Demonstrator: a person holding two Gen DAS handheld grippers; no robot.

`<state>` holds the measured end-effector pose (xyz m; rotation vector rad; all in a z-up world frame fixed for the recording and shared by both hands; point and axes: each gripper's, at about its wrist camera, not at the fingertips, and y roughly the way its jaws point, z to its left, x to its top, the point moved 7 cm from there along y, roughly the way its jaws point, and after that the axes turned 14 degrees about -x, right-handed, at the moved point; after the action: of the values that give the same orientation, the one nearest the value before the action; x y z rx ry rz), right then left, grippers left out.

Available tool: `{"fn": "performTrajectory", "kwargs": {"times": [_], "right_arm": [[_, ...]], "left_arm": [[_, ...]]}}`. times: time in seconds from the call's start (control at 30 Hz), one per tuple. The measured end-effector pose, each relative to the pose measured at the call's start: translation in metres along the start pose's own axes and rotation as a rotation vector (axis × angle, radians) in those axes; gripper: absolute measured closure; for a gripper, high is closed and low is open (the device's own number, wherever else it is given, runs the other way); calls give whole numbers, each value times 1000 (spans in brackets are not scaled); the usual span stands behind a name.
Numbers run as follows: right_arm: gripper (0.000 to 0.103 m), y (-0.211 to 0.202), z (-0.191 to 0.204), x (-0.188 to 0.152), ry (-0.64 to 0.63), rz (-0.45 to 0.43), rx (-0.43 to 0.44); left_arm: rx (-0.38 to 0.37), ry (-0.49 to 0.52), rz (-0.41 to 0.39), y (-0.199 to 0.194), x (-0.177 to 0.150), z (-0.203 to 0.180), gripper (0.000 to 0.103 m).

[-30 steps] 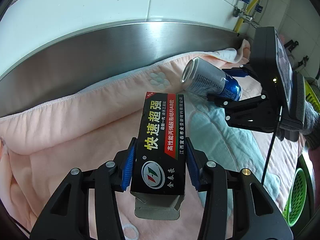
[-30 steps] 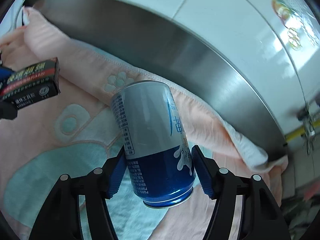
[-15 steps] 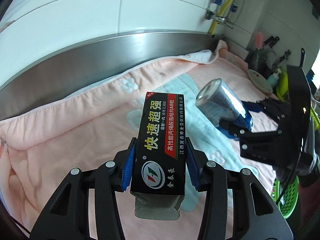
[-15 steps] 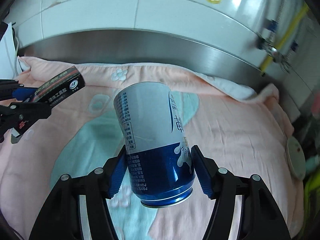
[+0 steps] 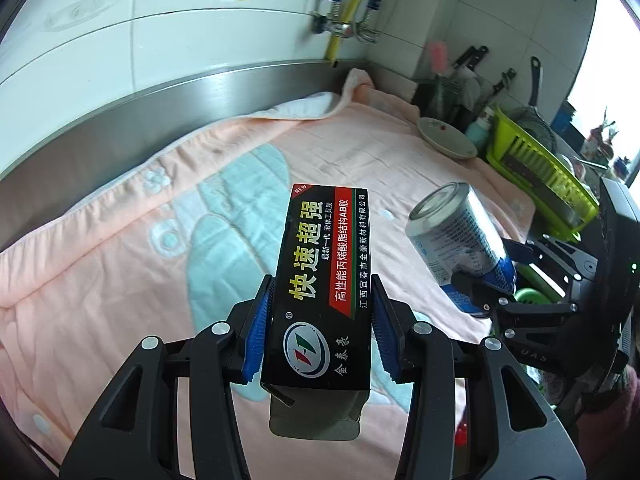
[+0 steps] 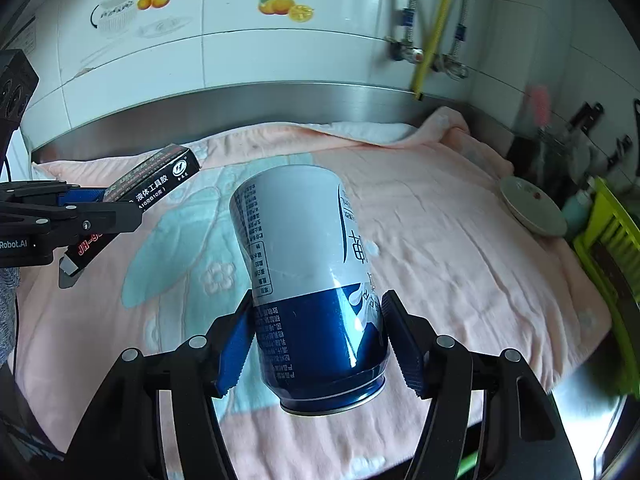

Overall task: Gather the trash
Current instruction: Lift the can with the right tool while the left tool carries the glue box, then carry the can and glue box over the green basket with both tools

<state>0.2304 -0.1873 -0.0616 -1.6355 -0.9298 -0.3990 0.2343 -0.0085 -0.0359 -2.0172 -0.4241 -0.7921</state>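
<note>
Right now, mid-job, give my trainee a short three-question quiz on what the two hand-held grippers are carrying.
1. True or false: the left hand-held gripper is shut on a black box.
2. What does the right hand-held gripper hold: A) a plate, B) a blue and white can, C) a bottle?
3. Fill in: both items hang above a pink ____ spread over the counter.

Key
1. True; the blue pads press both sides of the box.
2. B; the plate lies at the far right of the blanket.
3. Blanket.
</note>
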Motion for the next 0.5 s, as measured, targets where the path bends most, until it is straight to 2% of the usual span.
{"fn": "performTrajectory", "kwargs": {"times": [0.5], "right_arm": [[42, -53, -57, -69, 172, 8, -103]], "left_arm": [[-104, 81, 57, 23, -29, -77, 57]]}}
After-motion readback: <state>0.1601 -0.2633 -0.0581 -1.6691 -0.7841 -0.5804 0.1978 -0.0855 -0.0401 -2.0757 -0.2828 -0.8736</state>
